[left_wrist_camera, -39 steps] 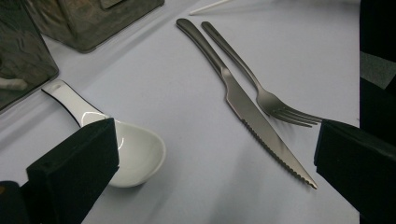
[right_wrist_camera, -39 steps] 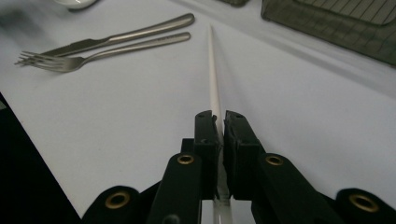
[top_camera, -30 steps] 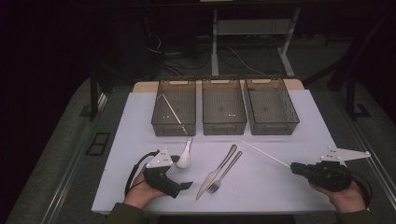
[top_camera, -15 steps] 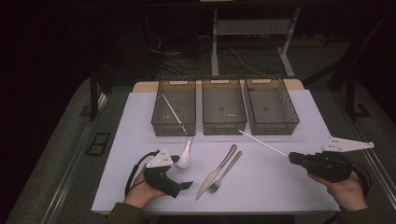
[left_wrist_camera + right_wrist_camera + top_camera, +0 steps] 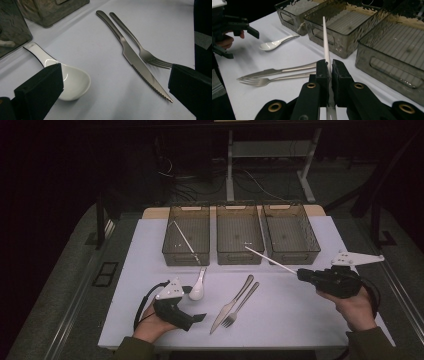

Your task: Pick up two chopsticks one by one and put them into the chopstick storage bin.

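My right gripper is shut on one end of a thin white chopstick, held above the table at the right. The stick slants up and left, its far tip over the front edge of the middle bin. In the right gripper view the pads of the right gripper pinch the chopstick, which points at the bins. My left gripper rests low at the front left, open, with nothing between its jaws. From the left gripper view, that gripper looks over a white spoon, a knife and a fork.
Three clear bins stand in a row at the back: left bin, middle, right bin. A second chopstick lies in the left bin. The spoon, knife and fork lie on the white table mat.
My right gripper has risen and moved toward the bins with the chopstick, whose tip now reaches the middle bin's front. The left gripper has stayed put.
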Tool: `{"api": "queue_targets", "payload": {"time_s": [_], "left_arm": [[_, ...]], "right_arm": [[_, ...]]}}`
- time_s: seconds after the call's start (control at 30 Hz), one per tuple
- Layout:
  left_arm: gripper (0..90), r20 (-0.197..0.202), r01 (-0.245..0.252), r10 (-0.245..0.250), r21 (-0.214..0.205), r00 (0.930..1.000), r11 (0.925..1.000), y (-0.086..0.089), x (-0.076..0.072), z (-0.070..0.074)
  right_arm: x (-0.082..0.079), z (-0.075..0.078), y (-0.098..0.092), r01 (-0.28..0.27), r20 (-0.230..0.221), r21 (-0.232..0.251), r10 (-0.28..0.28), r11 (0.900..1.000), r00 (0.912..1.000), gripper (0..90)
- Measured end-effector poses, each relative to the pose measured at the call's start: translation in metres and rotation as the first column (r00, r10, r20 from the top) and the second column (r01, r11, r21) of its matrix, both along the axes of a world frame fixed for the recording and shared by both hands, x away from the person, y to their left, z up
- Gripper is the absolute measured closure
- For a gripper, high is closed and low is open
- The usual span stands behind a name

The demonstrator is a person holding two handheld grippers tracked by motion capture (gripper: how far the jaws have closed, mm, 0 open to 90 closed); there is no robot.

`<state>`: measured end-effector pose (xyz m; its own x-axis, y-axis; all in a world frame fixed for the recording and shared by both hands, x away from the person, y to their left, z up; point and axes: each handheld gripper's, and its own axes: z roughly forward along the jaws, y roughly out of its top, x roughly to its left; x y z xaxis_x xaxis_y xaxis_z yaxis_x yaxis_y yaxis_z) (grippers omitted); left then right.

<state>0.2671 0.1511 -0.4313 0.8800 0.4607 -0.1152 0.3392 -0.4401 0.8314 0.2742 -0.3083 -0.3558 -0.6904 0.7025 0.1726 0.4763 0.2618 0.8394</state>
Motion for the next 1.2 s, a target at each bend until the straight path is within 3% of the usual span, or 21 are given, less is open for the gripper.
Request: {"api": "queue_targets", "payload": {"time_s": [0.73, 1.2], "left_arm": [[0.0, -0.002, 0.002, -0.002, -0.012, 1.0000, 0.9999, -0.001, 0.000, 0.001], [0.0, -0.007, -0.002, 0.002, -0.027, 1.0000, 0.9996, -0.001, -0.001, 0.002]], "right_arm": [[0.036, 0.009, 0.047, -0.017, 0.025, -0.021, 0.017, 0.9996, 0.9995, 84.2], [0.066, 0.019, 0.103, -0.045, 0.035, -0.044, 0.046, 0.9980, 0.9983, 84.2]]}}
